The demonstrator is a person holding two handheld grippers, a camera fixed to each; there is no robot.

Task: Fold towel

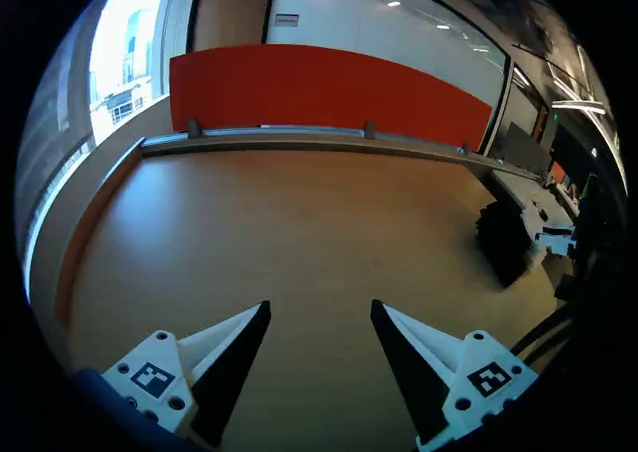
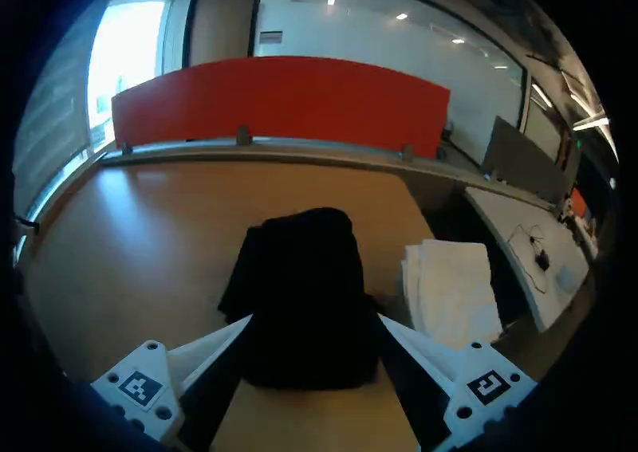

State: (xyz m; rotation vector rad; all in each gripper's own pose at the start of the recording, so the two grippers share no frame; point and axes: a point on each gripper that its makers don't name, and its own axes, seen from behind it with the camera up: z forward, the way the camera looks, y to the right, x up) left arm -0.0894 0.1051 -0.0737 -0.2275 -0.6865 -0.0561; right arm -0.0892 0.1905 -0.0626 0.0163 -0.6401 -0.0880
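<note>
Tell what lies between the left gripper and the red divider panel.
Left gripper view: bare wooden tabletop from the left gripper to the grey rail under the red divider panel.

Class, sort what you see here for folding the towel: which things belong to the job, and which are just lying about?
Job: black towel, right gripper, left gripper, wooden table.
Lying about: folded white stack, red partition, cable on the next desk.

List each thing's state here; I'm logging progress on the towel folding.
Black towel, bunched in a heap on the table.
White towels, folded and stacked beside it.
Left gripper, open, nothing between its fingers.
Right gripper, open, fingers flanking the black towel.
</note>
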